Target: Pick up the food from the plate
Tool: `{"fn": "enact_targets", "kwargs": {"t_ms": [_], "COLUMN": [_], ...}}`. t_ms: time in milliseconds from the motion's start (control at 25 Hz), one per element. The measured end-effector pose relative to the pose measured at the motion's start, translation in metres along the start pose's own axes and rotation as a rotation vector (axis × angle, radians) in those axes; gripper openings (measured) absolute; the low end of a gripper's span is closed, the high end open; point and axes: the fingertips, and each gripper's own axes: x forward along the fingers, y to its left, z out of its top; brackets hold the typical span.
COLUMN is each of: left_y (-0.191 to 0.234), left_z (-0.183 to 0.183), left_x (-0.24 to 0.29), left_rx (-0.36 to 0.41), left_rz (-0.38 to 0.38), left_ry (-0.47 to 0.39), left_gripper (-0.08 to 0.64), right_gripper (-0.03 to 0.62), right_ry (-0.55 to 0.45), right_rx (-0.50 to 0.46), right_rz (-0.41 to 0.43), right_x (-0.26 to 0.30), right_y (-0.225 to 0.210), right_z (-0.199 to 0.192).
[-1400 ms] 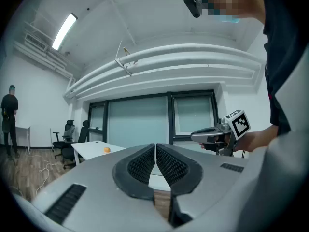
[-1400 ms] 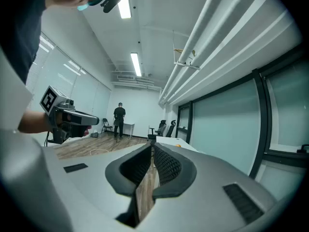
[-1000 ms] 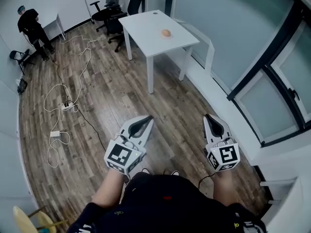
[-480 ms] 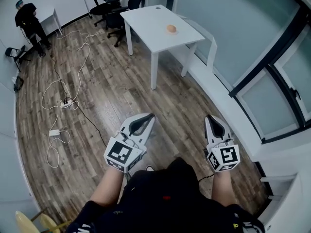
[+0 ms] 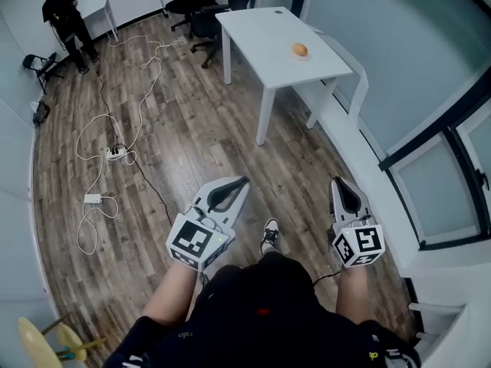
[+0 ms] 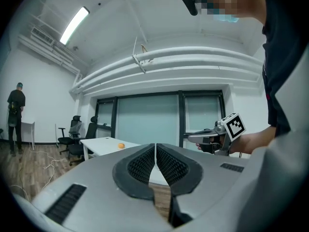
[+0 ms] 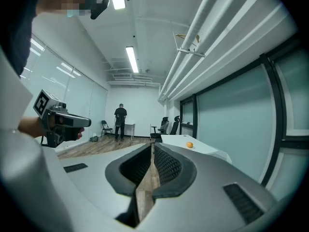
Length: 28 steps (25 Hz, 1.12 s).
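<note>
A small orange food item [image 5: 300,50] rests on a little plate [image 5: 301,56] on the white table [image 5: 268,29], far ahead across the wooden floor. It also shows as an orange dot [image 6: 120,145] in the left gripper view and as one [image 7: 189,145] in the right gripper view. My left gripper [image 5: 244,181] and right gripper [image 5: 337,181] are held low in front of the person's body, both pointing forward, far short of the table. The left gripper [image 6: 155,145] is shut with nothing in it. The right gripper [image 7: 152,145] is shut and empty too.
Office chairs [image 5: 192,2] stand behind the table. A person [image 5: 65,10] stands by a small desk at the far left, near a folding chair [image 5: 38,64]. Cables and a power strip [image 5: 115,152] lie on the floor. A low white ledge [image 5: 360,152] runs under the windows at right.
The view has moved forward: the table and food sit lower and further right in the head view. A shoe now shows between the grippers. Both grippers stay shut.
</note>
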Motion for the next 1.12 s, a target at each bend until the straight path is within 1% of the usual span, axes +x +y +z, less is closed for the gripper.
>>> {"fn": "enact_targets", "kwargs": {"t_ms": [160,280,400,640,800,920,1120], "left_y": [0.035,0.061,0.086,0.128,0.151,0.166,0.192], "left_z": [0.010,0.015,0.018,0.022,0.019,0.016,0.008], "left_x": [0.032,0.064,0.108,0.202,0.254,0.281,0.314], "left_rx": [0.015,0.018,0.018,0.019,0.016,0.013,0.004], "left_rz": [0.046,0.079,0.105,0.131,0.156,0.163,0.165], "left_ry": [0.011,0.018,0.024,0.032,0.055,0.072,0.098], "left_gripper": [0.029,0.029,0.029,0.029,0.029,0.029,0.029], "right_gripper": [0.038,0.037,0.037,0.038,0.037,0.037,0.037], "right_ry": [0.001,-0.002,-0.003,0.004,0.008,0.009,0.026], "right_rx": [0.010,0.001,0.009,0.023,0.036,0.052,0.067], "right_rz": [0.087,0.125,0.132,0.139,0.154,0.155,0.161], "right_x": [0.061,0.101,0.141,0.215,0.258,0.286,0.320], "right_y": [-0.003,-0.024,-0.065,-0.146,-0.194,-0.217,-0.234], "right_z": [0.003,0.008,0.008,0.003,-0.002,-0.007,-0.022]}}
